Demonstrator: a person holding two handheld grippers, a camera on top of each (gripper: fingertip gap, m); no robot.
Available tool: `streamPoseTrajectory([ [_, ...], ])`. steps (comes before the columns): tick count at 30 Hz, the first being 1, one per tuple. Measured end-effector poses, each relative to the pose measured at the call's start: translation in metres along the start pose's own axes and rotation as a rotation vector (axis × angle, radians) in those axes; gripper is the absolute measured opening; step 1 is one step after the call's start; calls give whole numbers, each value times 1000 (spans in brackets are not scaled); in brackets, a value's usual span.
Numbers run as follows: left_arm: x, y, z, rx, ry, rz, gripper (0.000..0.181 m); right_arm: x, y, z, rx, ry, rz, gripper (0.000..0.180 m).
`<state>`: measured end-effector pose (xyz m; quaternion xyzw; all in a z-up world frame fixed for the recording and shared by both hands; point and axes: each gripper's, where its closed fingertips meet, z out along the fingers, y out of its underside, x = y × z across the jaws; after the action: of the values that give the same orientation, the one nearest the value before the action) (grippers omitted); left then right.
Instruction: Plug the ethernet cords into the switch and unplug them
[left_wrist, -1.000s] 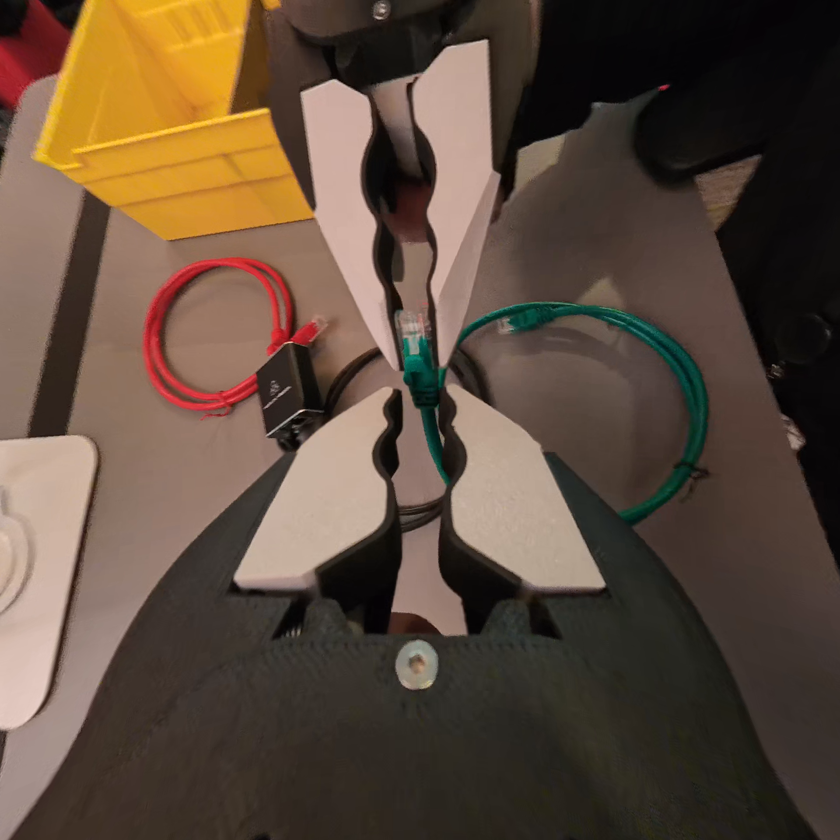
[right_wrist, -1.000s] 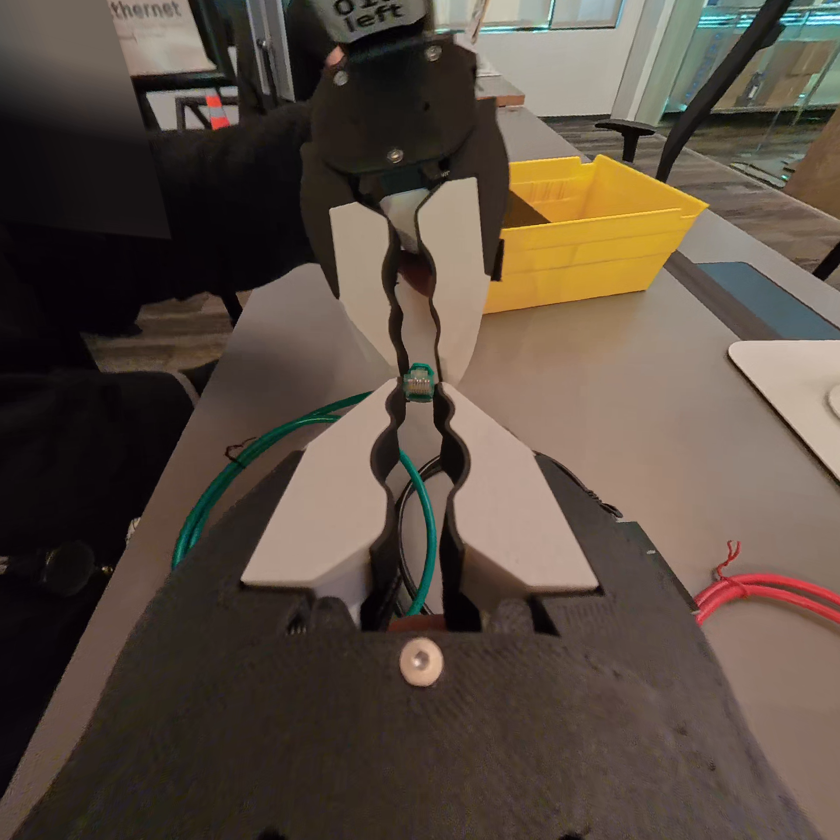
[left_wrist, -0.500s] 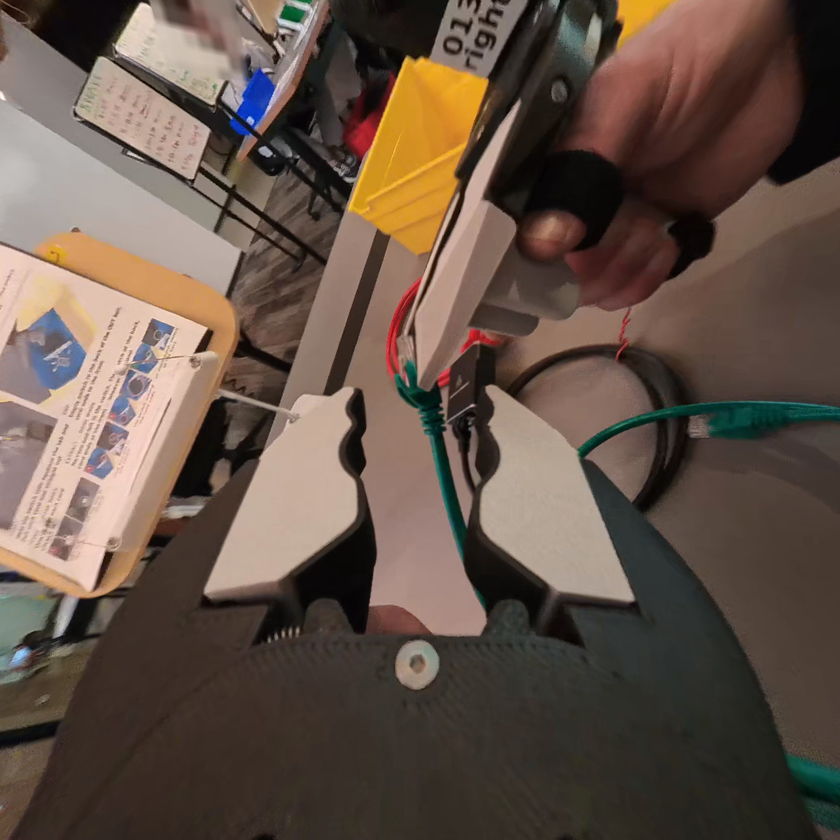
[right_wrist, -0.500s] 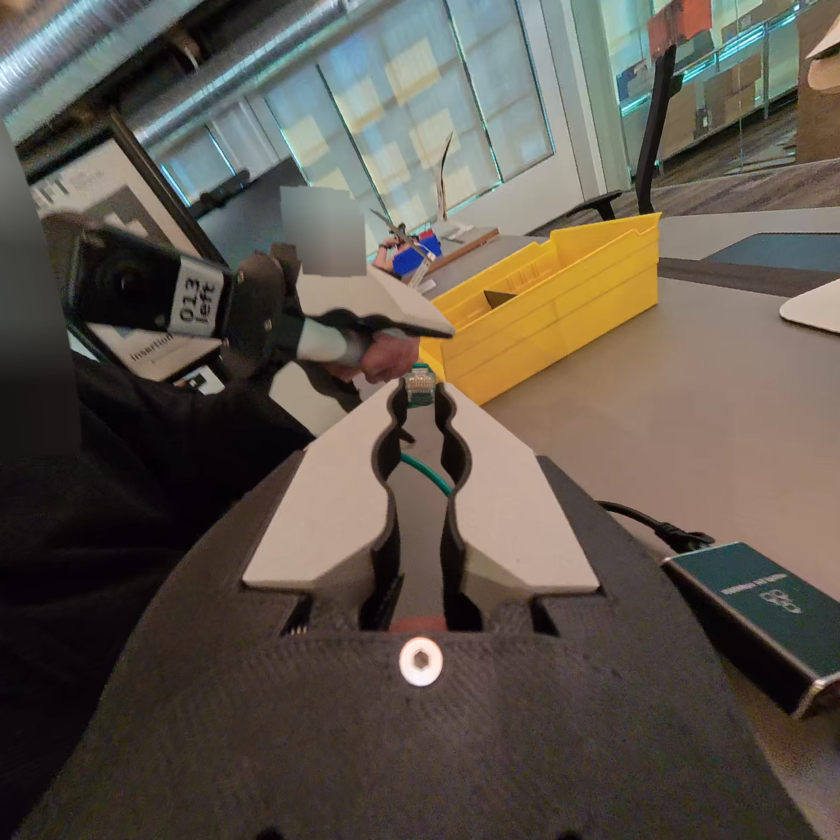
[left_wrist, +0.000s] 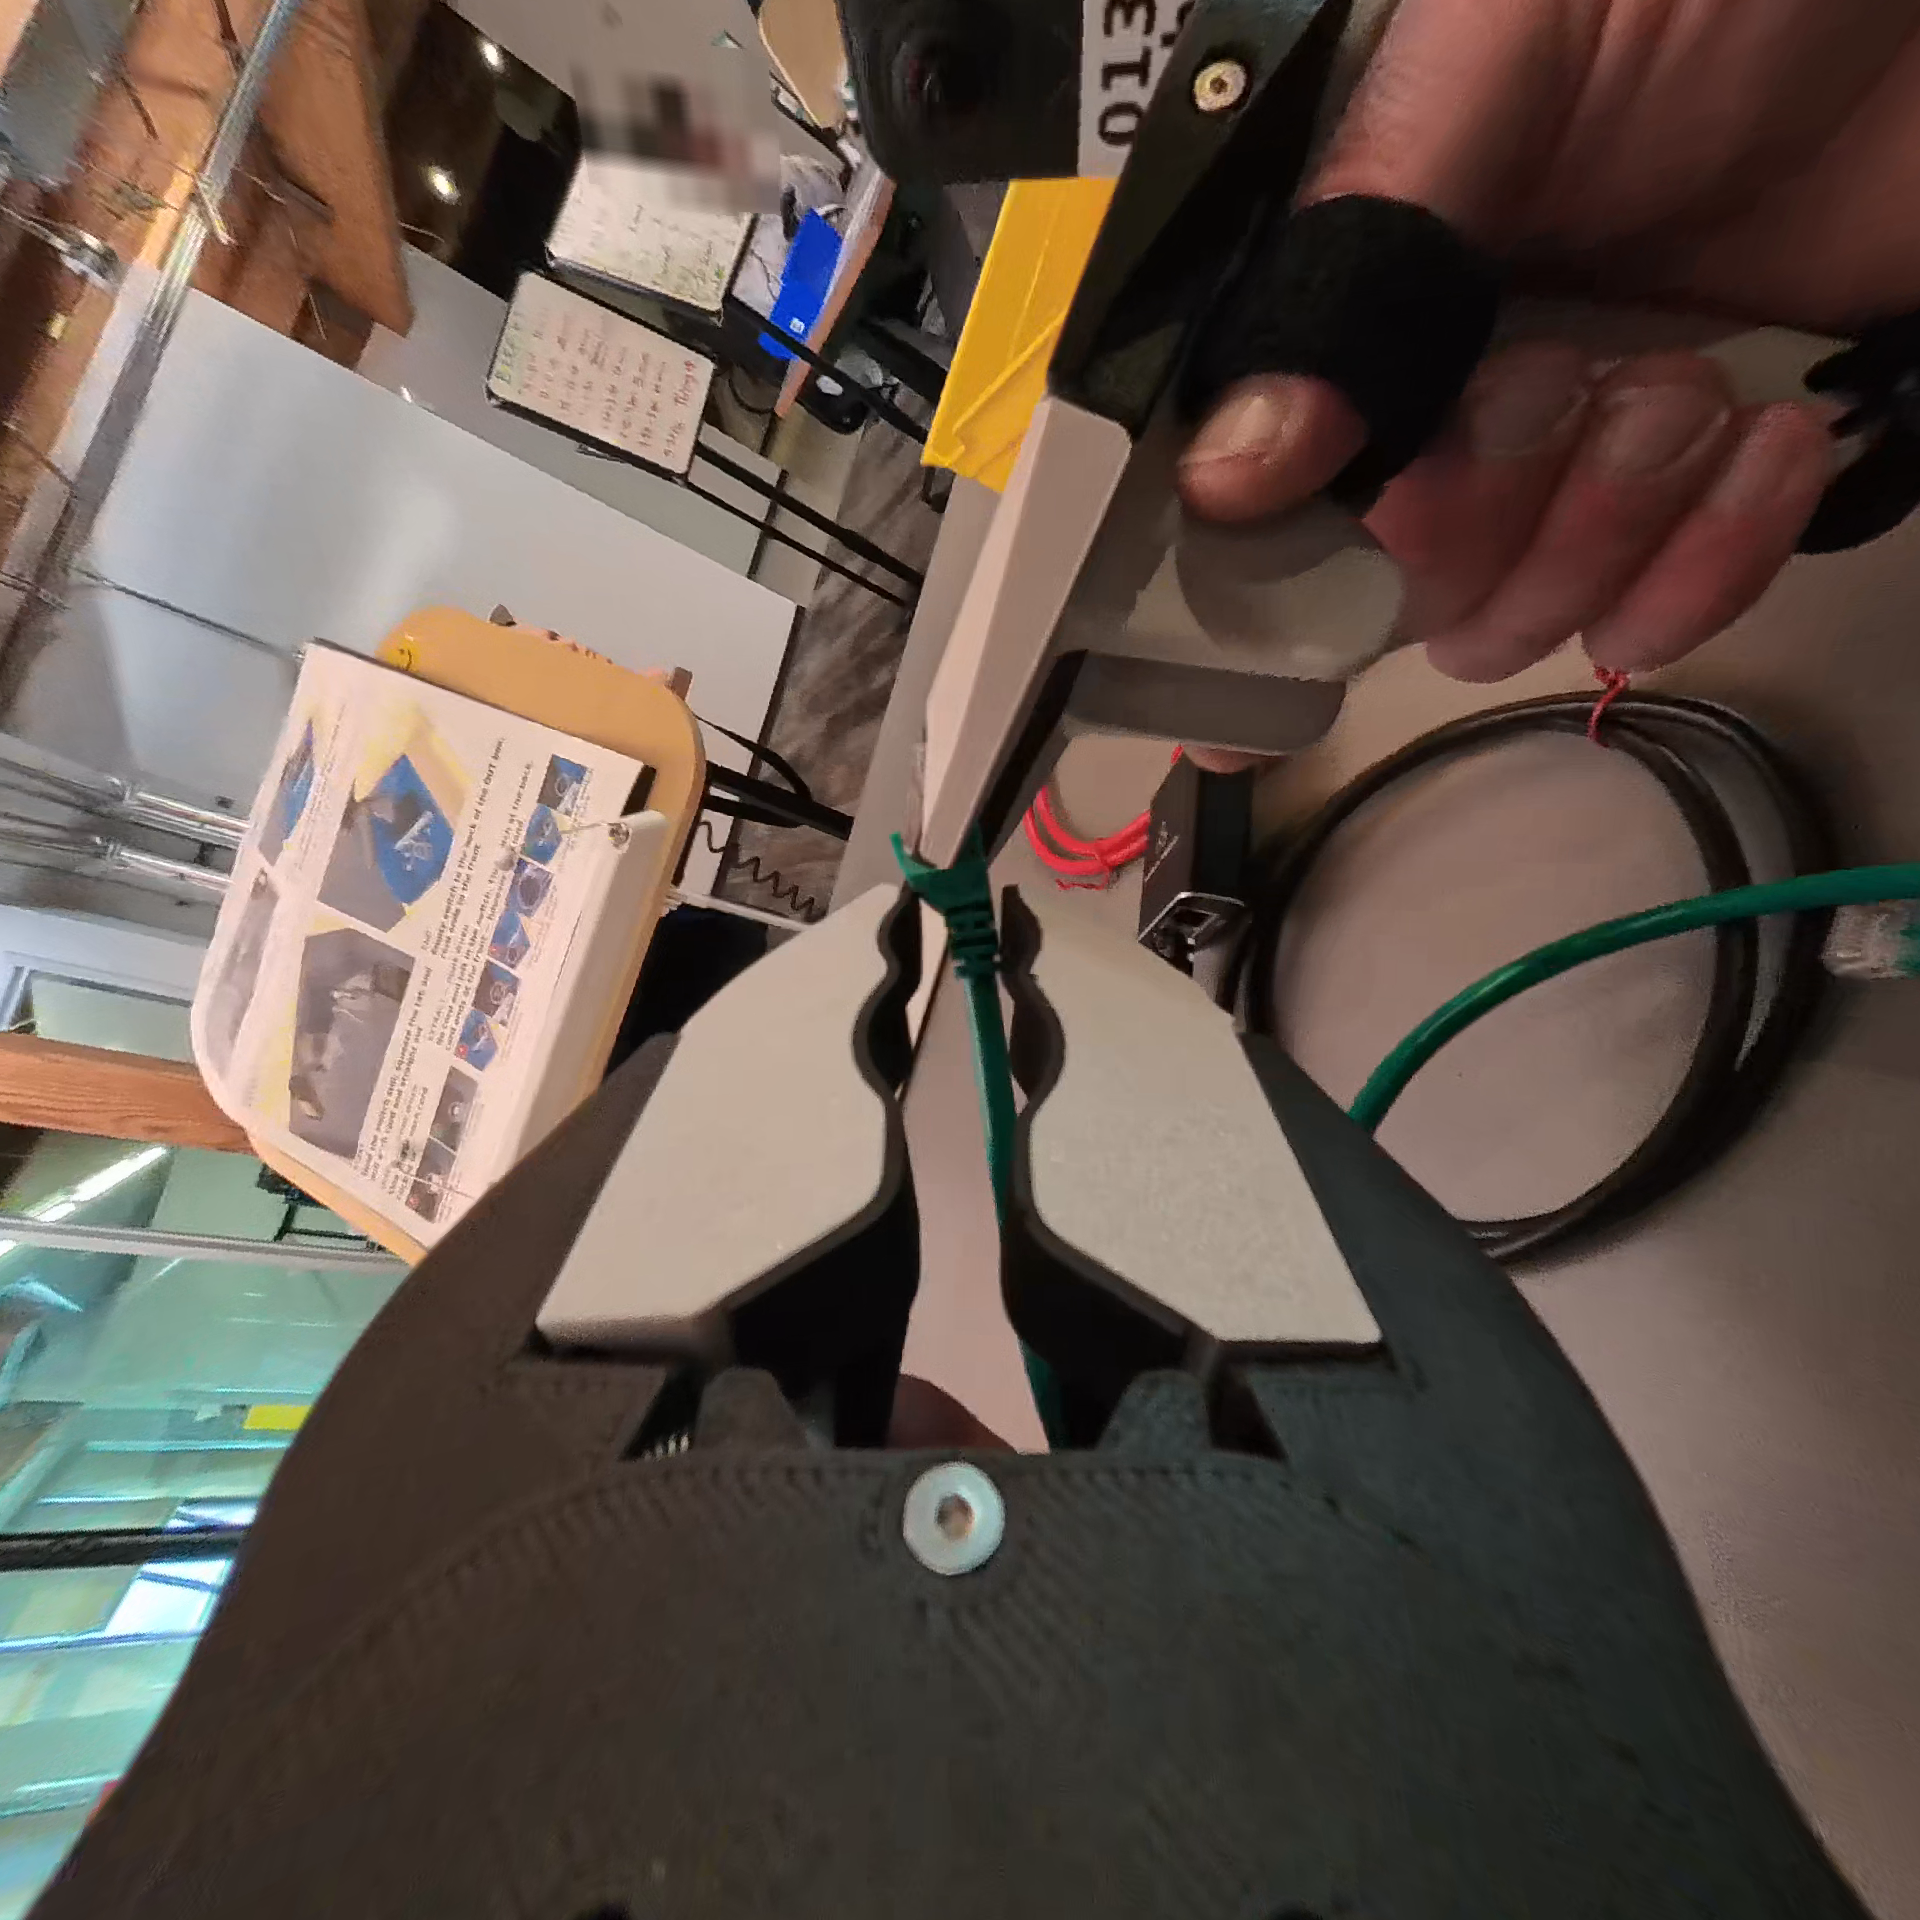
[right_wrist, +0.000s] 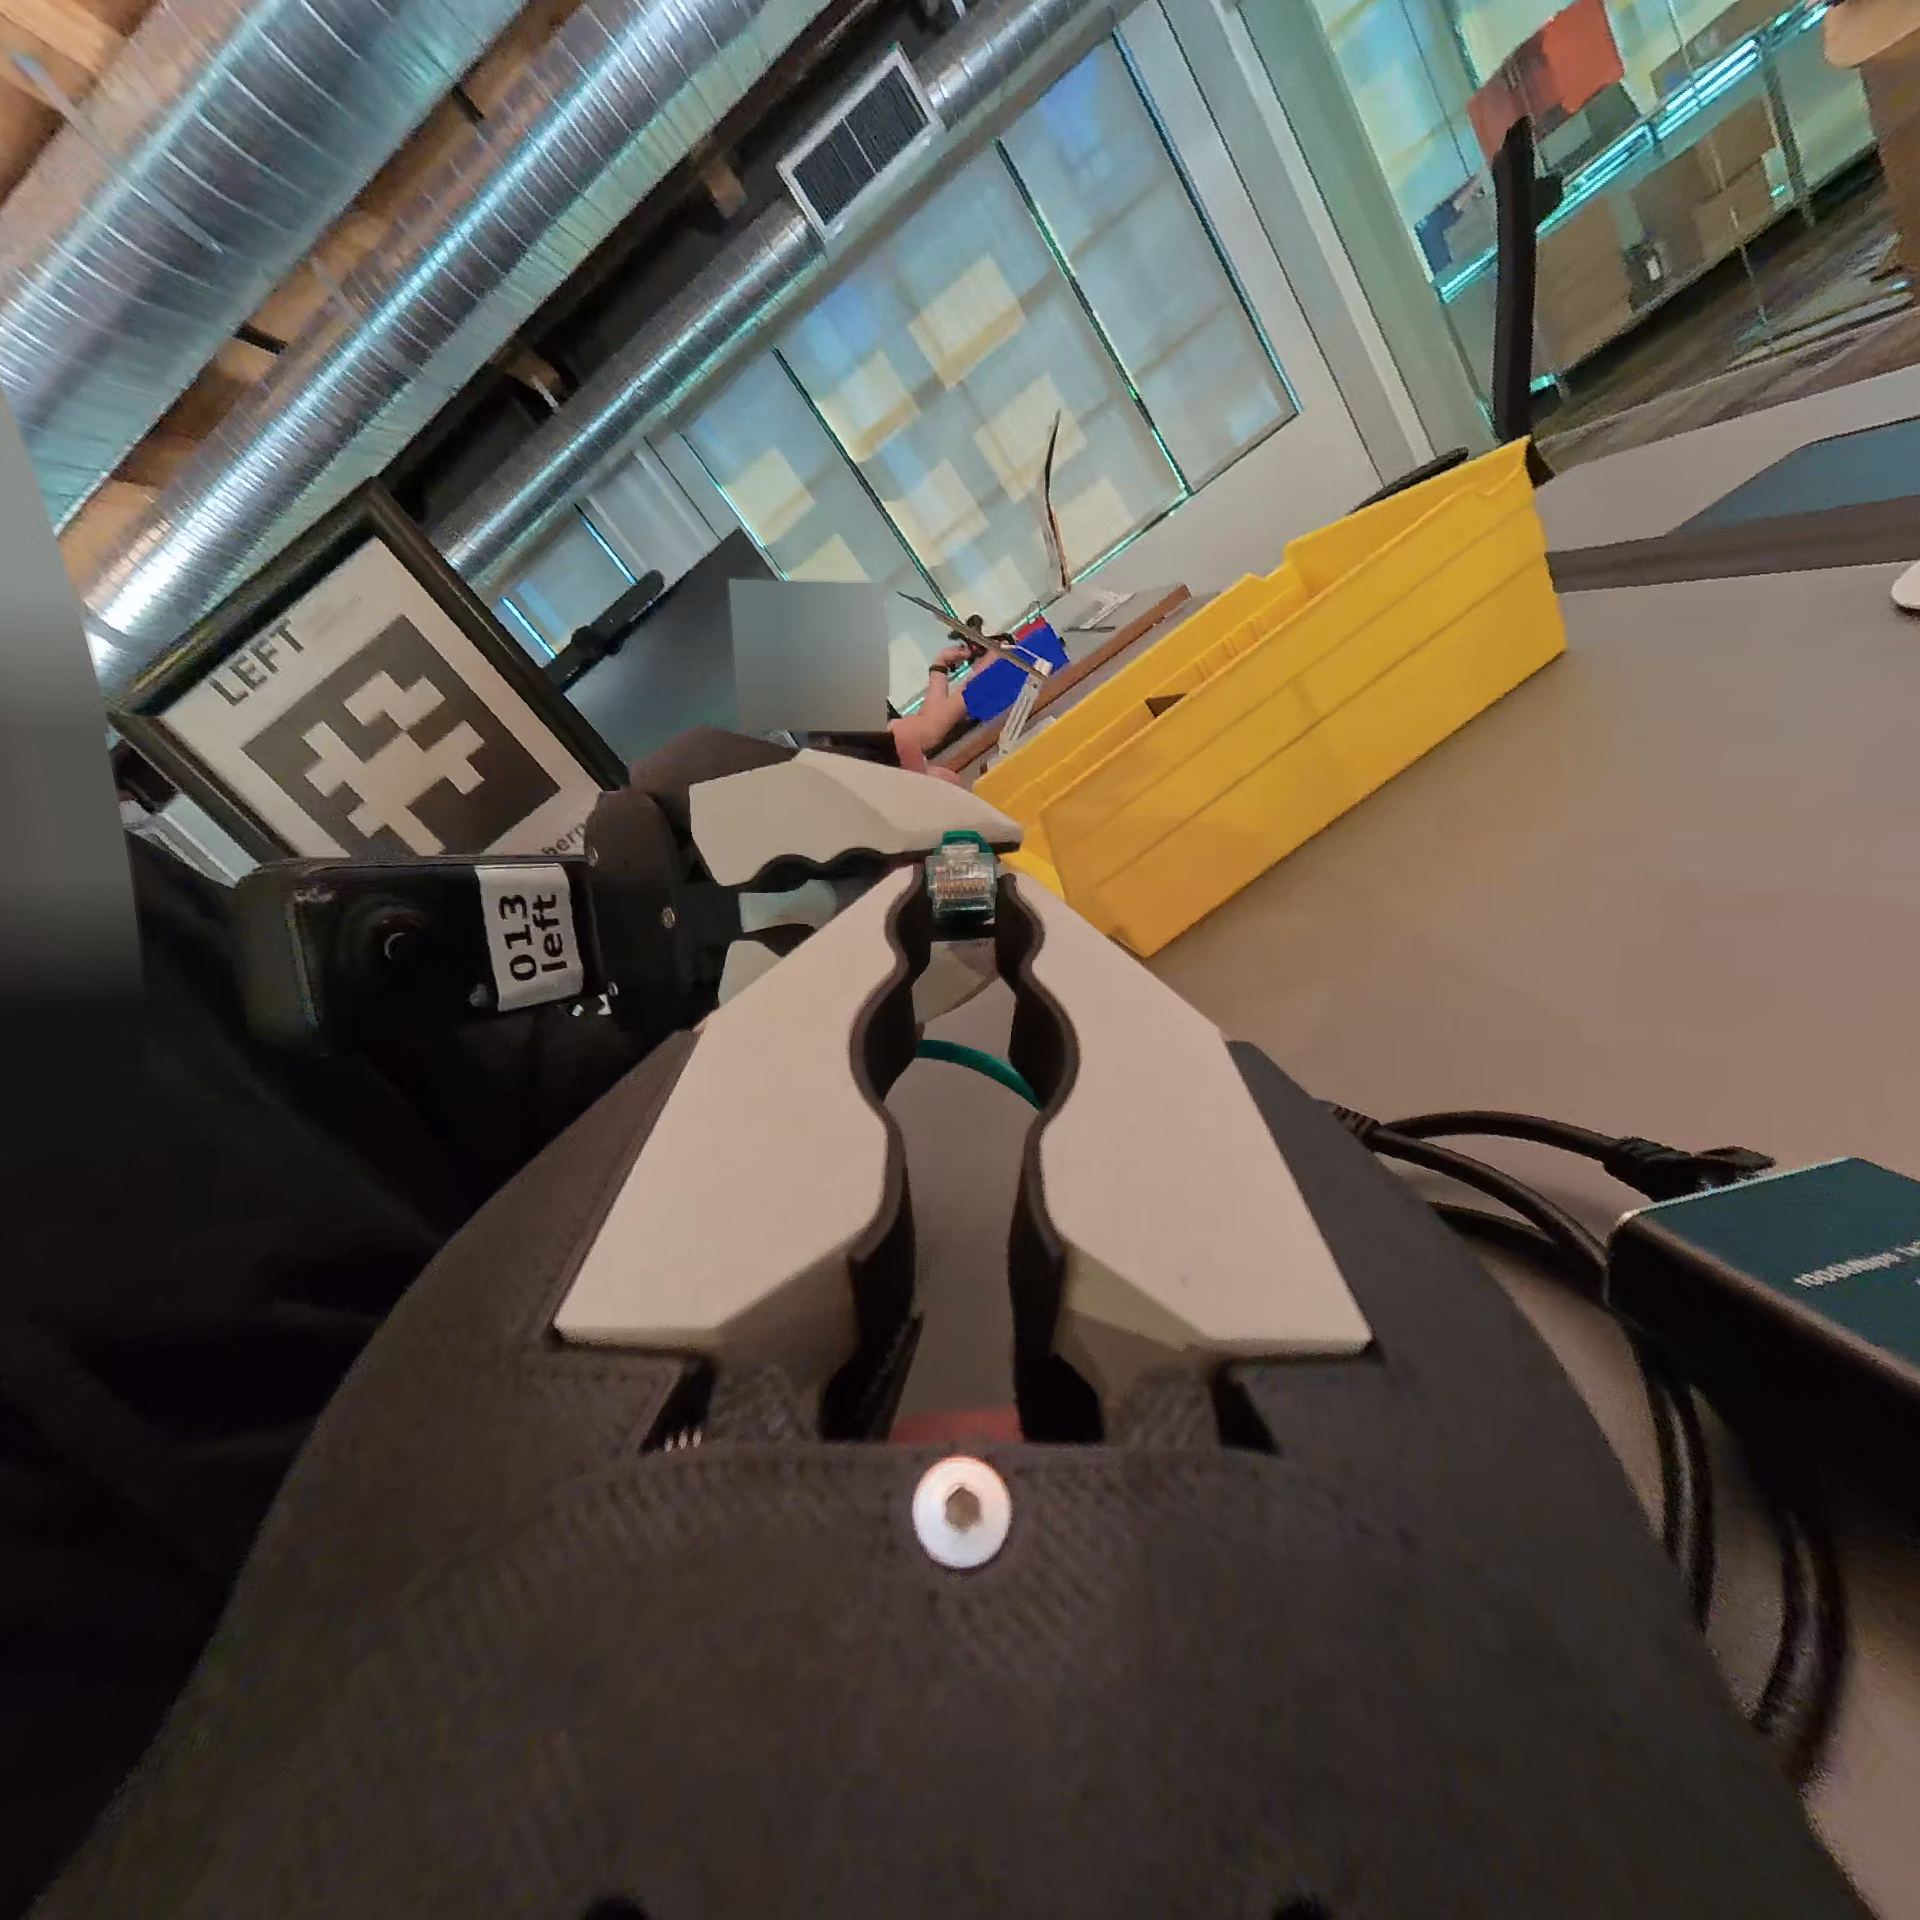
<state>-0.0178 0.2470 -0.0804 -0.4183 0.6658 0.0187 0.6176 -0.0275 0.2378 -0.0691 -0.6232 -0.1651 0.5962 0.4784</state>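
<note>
The left gripper (left_wrist: 961, 914) has closed in around the green cord (left_wrist: 987, 1039) since half a second ago, when its fingers stood wide apart. Its tips sit close on each side of the cord's green boot, but a thin gap shows, so it is hard to tell if it is pinching. The right gripper (right_wrist: 961, 883) is squeezed tight on the green cord's clear plug (right_wrist: 961, 878), which sticks out from its tips. In the left wrist view, a hand (left_wrist: 1558, 364) holds that gripper from above. The cord's other plug (left_wrist: 1870, 940) lies on the grey table (left_wrist: 1714, 1351), inside a ring of black cable (left_wrist: 1756, 966). The small black switch (left_wrist: 1184, 883) sits near the red cord (left_wrist: 1081, 842). A yellow bin (right_wrist: 1299, 717) stands farther back on the table.
</note>
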Motion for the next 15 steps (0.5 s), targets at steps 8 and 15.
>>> streamPoseTrajectory([
  [8, 6, 10, 3, -31, 24, -17, 12, 6, 3, -1, -3, 5, 15, 10],
  [15, 9, 7, 1, 1, 51, -34, 9, 7, 2, -2, 7, -8, 36, 10],
])
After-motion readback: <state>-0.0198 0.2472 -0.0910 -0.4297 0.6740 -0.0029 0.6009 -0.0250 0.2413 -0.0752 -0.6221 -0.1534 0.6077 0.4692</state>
